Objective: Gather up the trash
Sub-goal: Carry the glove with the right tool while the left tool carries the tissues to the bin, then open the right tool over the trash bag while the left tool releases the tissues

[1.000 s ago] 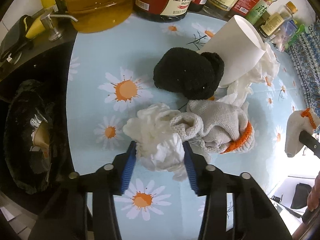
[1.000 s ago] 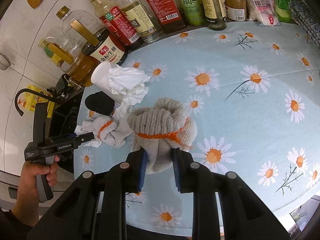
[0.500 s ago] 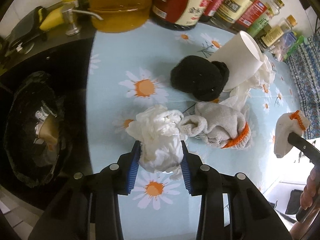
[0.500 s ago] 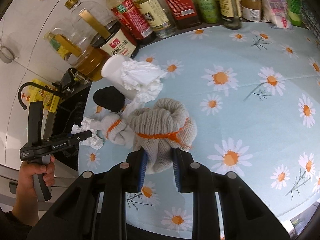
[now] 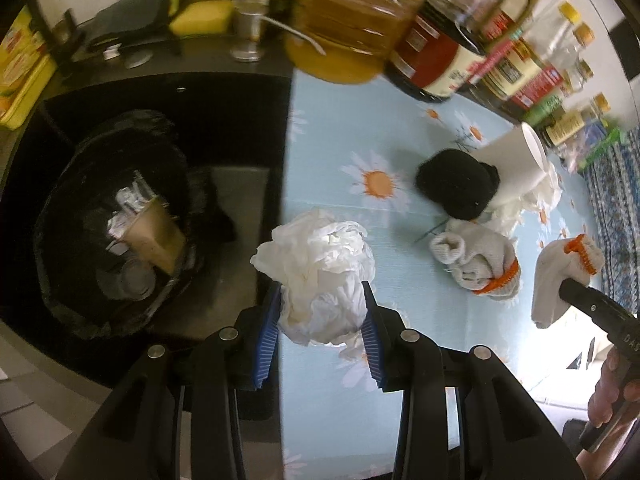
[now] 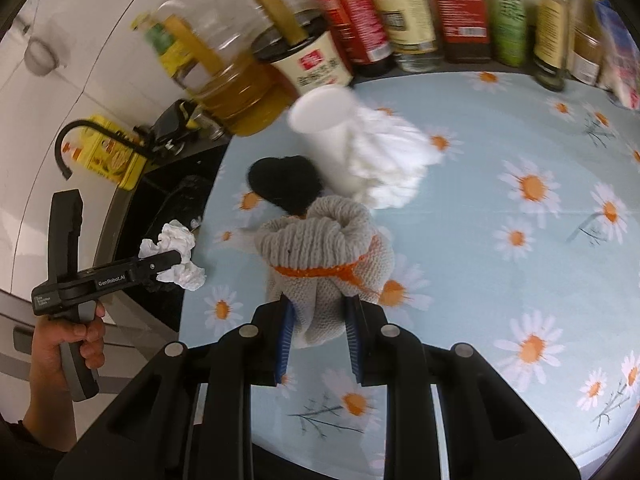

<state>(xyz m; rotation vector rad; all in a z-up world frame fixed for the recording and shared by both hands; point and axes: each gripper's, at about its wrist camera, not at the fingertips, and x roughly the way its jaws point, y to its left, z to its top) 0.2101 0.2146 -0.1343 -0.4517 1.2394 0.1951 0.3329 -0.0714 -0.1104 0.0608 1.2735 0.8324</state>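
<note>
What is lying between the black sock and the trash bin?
In the left wrist view, bare tablecloth and the table edge separate the black sock from the trash bin.

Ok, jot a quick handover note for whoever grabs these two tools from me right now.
Left tool: shut on the crumpled white tissue, held at the table edge beside the black-lined trash bin.
Right tool: shut on a grey knit glove with orange cuff, held above the daisy tablecloth.
On the table: a second grey glove, a black knit item, and a tipped white paper cup with tissue spilling from it.
Done: the bin already holds some rubbish.
Left: drop the tissue in the bin, then collect the cup and its tissue.
</note>
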